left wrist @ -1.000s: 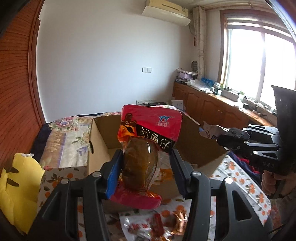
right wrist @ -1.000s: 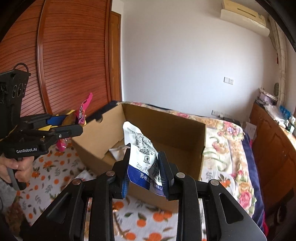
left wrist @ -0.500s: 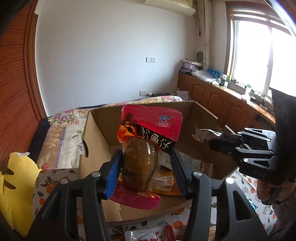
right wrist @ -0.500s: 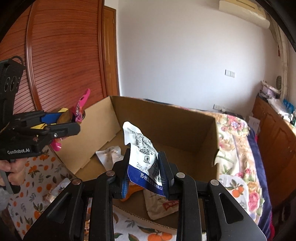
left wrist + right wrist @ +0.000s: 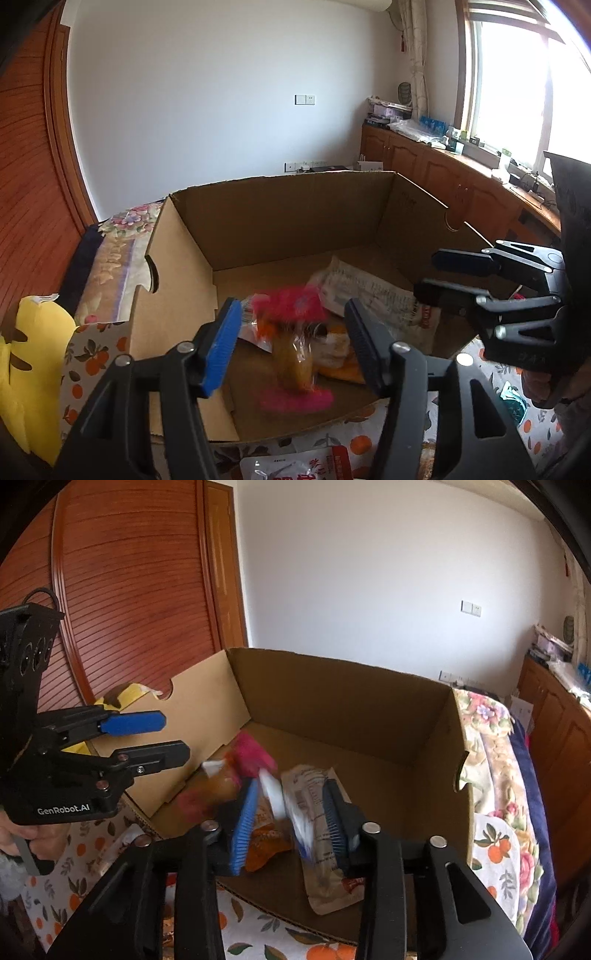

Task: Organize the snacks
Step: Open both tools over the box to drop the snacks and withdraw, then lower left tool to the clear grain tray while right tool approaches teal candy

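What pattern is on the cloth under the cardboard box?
White cloth printed with oranges and green leaves, under the cardboard box; clearest in the right wrist view.

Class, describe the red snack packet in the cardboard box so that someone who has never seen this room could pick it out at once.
Find the open cardboard box on the orange-patterned cloth. Look near its front left corner, between the fingers of the left gripper, which stand open. The red snack packet is the blurred one with bright red ends and a clear brownish middle; its neighbours are a pale printed packet and an orange packet.
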Motion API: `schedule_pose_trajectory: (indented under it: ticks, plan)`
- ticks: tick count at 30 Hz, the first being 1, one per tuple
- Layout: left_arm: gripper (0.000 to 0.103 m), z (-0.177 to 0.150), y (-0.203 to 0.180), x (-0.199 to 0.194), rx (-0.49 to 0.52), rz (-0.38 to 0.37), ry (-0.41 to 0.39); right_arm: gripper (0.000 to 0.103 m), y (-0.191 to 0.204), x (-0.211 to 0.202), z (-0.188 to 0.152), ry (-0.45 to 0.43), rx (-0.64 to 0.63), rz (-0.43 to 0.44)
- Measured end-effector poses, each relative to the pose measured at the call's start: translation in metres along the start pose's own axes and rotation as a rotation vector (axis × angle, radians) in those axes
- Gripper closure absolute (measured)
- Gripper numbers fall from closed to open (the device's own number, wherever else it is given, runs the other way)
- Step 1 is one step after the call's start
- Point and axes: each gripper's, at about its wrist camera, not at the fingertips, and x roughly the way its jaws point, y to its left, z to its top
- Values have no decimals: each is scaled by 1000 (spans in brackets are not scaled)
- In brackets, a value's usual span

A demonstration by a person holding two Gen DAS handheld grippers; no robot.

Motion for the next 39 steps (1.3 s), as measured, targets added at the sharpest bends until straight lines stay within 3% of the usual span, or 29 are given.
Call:
schedule_pose_trajectory:
  ticks: [11, 23, 31, 39]
  plan:
    - [42, -20, -14, -28, 15, 14, -9, 54, 6, -52, -19, -48, 20, 10]
    - [42, -29, -27, -73, 63, 23, -51, 53, 1, -109, -67, -33, 79, -40]
    - [37, -51, -44, -91, 90, -10, -59, 51, -9, -111, -121, 72, 139, -79]
    - [36, -100, -76, -73, 150, -64, 37, 51, -16, -99, -165, 180, 174, -99]
